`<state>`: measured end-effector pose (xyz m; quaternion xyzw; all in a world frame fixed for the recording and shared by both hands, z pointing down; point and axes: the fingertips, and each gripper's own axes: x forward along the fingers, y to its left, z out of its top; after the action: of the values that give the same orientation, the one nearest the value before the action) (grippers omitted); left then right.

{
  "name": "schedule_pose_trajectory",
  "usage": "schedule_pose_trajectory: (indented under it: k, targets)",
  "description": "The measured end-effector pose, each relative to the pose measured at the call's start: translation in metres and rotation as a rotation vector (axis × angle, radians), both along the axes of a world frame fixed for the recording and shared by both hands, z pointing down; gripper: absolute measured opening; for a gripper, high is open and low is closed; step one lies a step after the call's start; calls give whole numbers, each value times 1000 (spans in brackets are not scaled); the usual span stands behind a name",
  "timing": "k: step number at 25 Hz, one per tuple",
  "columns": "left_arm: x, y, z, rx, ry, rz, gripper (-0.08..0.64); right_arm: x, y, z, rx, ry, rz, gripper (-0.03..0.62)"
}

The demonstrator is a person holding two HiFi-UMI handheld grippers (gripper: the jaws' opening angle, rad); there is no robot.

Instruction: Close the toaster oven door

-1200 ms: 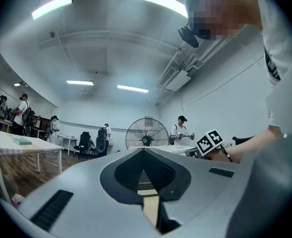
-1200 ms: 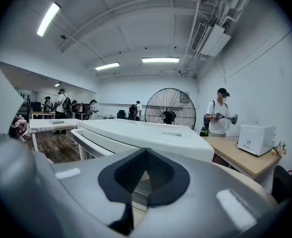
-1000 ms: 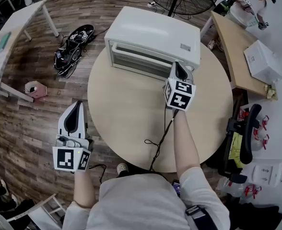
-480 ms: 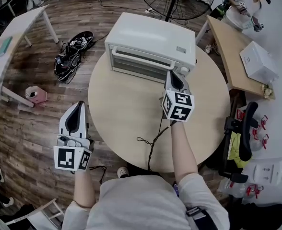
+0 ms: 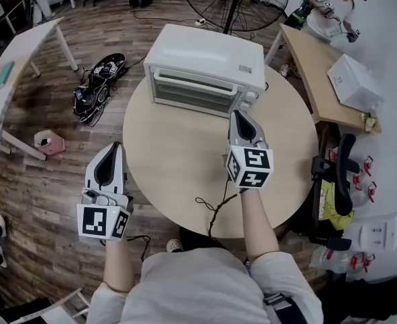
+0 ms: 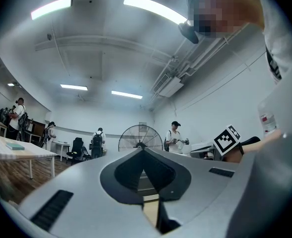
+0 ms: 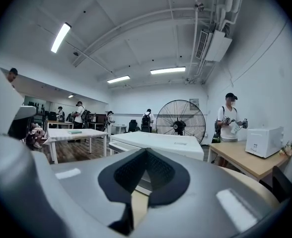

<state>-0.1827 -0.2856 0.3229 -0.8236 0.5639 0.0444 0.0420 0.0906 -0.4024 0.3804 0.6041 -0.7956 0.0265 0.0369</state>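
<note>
The toaster oven (image 5: 205, 66), upper centre on the round counter (image 5: 171, 174), seems to have its door (image 5: 195, 92) shut already, so the right claw (image 5: 242, 117) just below it and the left claw (image 5: 111, 148) at lower left, both pressed together and empty, need only back away

left gripper (image 5: 110, 150): pale grey plastic shell tapering to a point, with a black spade-shaped inlay
right gripper (image 5: 242, 115): same pale grey tapered shell with a black inlay
left marker cube (image 5: 102, 223): white cube with black square markers
right marker cube (image 5: 250, 168): white cube with black square markers
cable (image 5: 220, 203): thin, black, trailing from the right gripper
shirt (image 5: 198, 285): light grey, short-sleeved
</note>
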Motion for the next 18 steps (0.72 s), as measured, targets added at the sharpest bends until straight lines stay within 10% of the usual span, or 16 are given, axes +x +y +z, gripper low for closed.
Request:
schedule_pose_trajectory:
  k: [18]
  targets:
    - [7,35,-21,52,9,51,6,-6,102,-43,110,-5,-8,11]
